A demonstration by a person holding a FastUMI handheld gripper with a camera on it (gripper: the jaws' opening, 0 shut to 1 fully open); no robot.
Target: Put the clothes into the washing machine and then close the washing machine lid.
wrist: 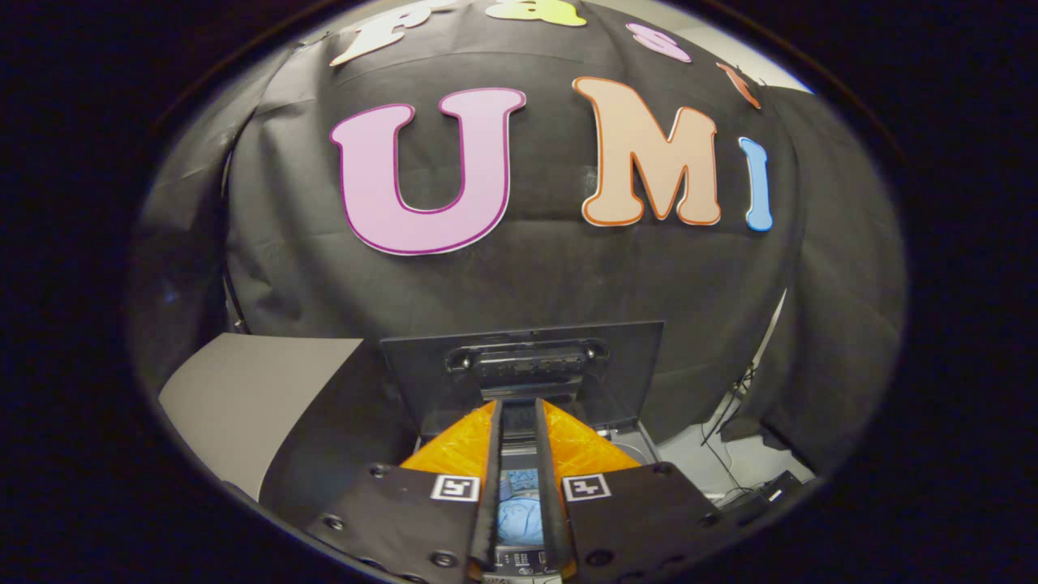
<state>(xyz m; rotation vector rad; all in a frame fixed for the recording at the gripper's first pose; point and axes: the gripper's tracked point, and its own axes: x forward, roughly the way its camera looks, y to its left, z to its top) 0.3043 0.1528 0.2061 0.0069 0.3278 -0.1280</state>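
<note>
One step left, by the look of it: clothes in, lid up.
From the tool (519,454), whose orange fingers (580,446) stand nearly together and grasp nothing, blue clothes (519,519) show through the narrow gap, lying below inside the washing machine (641,442). Its lid (519,365) stands upright just ahead, not yet closed. A grey panel (243,397) and black cloth wall surround it; cables (722,454) trail beside it.

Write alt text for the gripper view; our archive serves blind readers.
The gripper, its orange jaws nearly together, hangs over the washing machine with its lid raised just beyond them; blue clothes show below through the narrow gap.
</note>
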